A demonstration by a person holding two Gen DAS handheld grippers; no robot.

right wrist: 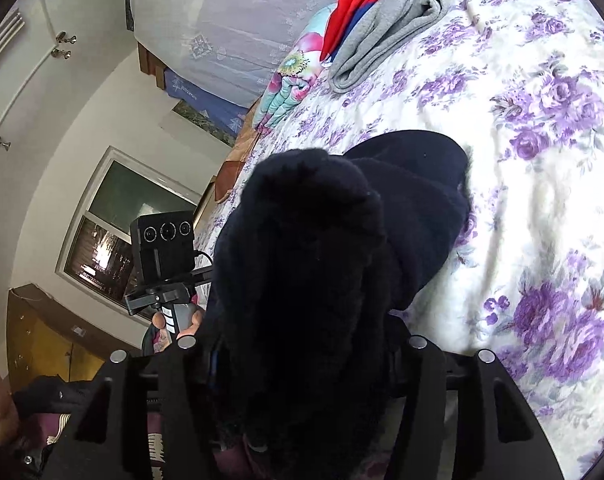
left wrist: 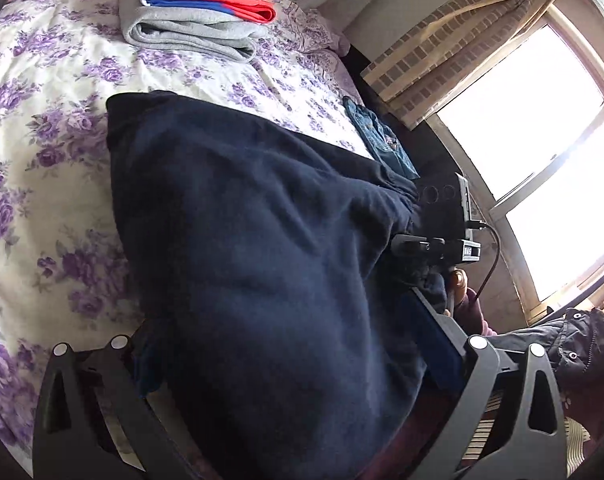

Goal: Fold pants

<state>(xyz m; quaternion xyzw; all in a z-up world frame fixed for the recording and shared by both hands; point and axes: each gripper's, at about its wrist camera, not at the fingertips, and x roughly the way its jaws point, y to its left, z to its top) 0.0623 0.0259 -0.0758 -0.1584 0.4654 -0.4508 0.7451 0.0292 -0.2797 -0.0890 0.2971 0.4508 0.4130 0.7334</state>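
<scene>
We hold the dark navy fleece pants [left wrist: 254, 264] lifted over the purple-flowered bed sheet [left wrist: 42, 152].
Both our left claw [left wrist: 294, 364] and right claw [right wrist: 302, 364] grip the pants' cloth; beyond the pants lies a folded grey and red clothes stack [left wrist: 198, 8].

The only lettering sits on the end of the right tool's black crossbar [left wrist: 470, 251], just beside the dark pants [left wrist: 262, 260]: small white characters, too blurred to read. Nothing else carries readable text.
</scene>
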